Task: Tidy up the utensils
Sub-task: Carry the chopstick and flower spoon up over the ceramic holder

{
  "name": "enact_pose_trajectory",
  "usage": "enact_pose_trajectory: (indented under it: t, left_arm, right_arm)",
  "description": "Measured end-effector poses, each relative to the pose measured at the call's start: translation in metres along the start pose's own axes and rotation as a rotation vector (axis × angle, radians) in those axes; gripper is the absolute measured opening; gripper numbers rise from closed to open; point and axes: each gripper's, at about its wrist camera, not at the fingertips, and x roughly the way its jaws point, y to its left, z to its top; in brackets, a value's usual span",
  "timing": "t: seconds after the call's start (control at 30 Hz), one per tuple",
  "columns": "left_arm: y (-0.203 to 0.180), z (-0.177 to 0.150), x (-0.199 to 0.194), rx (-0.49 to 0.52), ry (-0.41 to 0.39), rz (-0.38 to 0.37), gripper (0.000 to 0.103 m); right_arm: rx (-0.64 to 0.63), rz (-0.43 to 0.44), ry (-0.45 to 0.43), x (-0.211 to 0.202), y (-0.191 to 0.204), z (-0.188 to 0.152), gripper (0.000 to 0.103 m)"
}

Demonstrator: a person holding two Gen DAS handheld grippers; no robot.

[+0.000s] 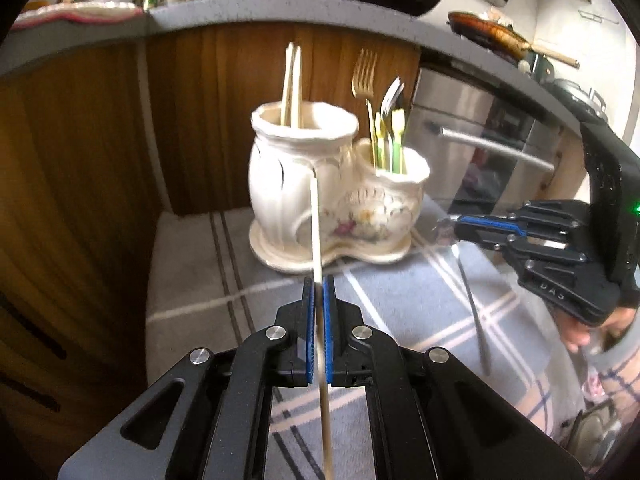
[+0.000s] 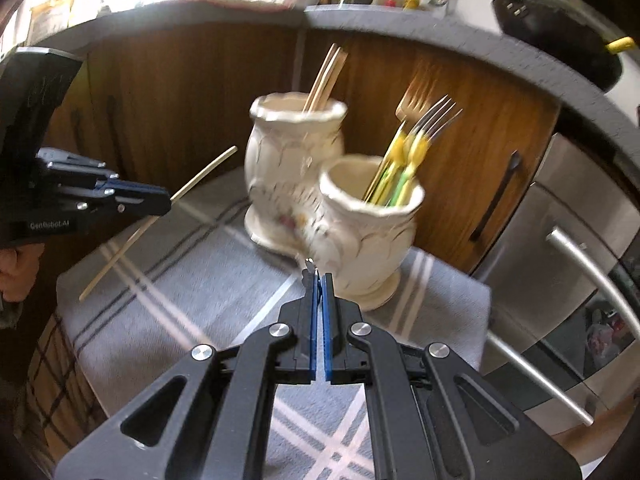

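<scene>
1. Clamping a pale wooden chopstick [image 1: 316, 232], the left gripper [image 1: 319, 292] fills the lower middle of the left wrist view, its blue pads pressed on the stick, which runs up past the fingertips and down toward the bottom edge.
2. In the right wrist view the same gripper [image 2: 162, 200] enters from the left edge, the chopstick [image 2: 160, 216] slanting through it from lower left to upper right.
3. The right gripper [image 2: 319, 284], in the lower middle of its own view, is clenched on a thin metal utensil; only a small tip [image 2: 309, 265] shows above its pads.
4. From the left wrist view, that gripper [image 1: 456, 222] sits at the right, and the utensil's slender metal handle [image 1: 476, 312] hangs below it over the cloth; which kind of utensil it is I cannot tell.
5. A cream ceramic double-pot holder [image 1: 320, 184] stands at the centre on a grey striped cloth [image 1: 192, 264].
6. Its taller pot holds chopsticks [image 1: 292, 84]; the lower pot holds forks [image 1: 366, 76] and spoons with yellow-green handles.
7. A hand [image 1: 588, 332] grips the right tool at the right edge.
</scene>
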Motion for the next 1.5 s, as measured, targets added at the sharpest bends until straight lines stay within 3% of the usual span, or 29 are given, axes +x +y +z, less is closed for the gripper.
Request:
enact_pose_trajectory:
  t: [0.27, 0.73, 0.97, 1.23, 1.5]
  left_arm:
    - [-0.003, 0.026, -0.029, 0.015, -0.142, 0.020, 0.004]
    - [-0.002, 0.085, -0.035, 0.014, -0.290, 0.015, 0.004]
    - [0.009, 0.117, -0.021, -0.042, -0.347, -0.024, 0.004]
    - [0.021, 0.145, -0.002, -0.101, -0.420, -0.013, 0.004]
    - [0.023, 0.158, 0.005, -0.108, -0.537, 0.009, 0.004]
  right_arm:
    - [0.048, -0.050, -0.127, -0.026, -0.021, 0.024, 0.002]
    - [0.120, -0.112, -0.310, -0.052, -0.048, 0.079, 0.002]
    - [0.123, -0.165, -0.361, -0.046, -0.060, 0.105, 0.002]
    - [0.131, -0.199, -0.420, -0.029, -0.069, 0.128, 0.002]
    - [0.053, -0.276, -0.465, -0.011, -0.057, 0.130, 0.002]
